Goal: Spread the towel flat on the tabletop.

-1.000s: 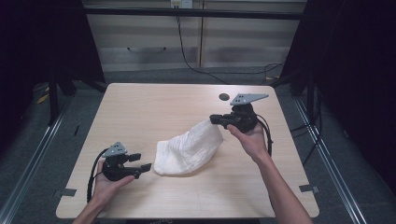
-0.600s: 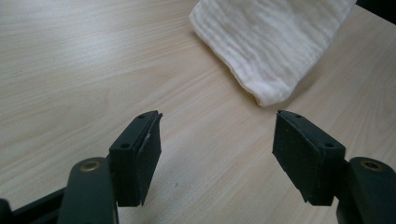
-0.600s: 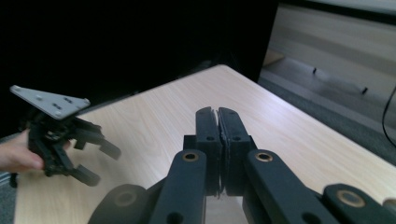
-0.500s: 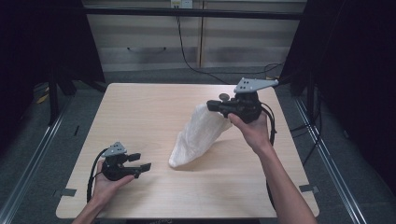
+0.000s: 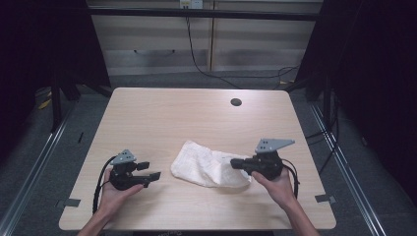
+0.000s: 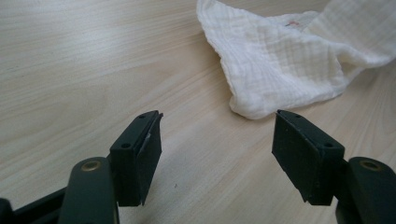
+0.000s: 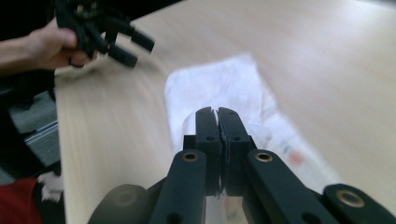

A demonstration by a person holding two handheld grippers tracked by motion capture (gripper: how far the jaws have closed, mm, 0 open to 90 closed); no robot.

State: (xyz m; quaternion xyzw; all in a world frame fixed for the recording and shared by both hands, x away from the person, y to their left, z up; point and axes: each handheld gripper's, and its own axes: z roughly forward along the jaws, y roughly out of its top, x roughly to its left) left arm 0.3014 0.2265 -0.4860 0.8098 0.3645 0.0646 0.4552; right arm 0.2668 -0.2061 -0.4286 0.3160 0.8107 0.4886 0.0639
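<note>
A white cloth (image 5: 206, 167) lies crumpled on the wooden table (image 5: 196, 118), near the front middle. My right gripper (image 5: 236, 163) is at the cloth's right end, its jaws shut on the fabric. In the right gripper view the shut jaws pinch a fold of the cloth (image 7: 219, 88), which spreads out ahead. My left gripper (image 5: 151, 172) rests low on the table left of the cloth, open and holding nothing. The left gripper view has the cloth (image 6: 285, 56) a short way beyond the open fingertips (image 6: 140, 149), not touching them.
A round cable hole (image 5: 236, 102) sits near the table's far right edge. Behind the table is a cabinet front (image 5: 206, 44) with a hanging cable. The other hand and its gripper (image 7: 100, 30) show at the upper left of the right gripper view.
My right gripper has come down and toward the front with the cloth, which was lifted and hanging half a second ago and now lies on the table. The left gripper has stayed put.
</note>
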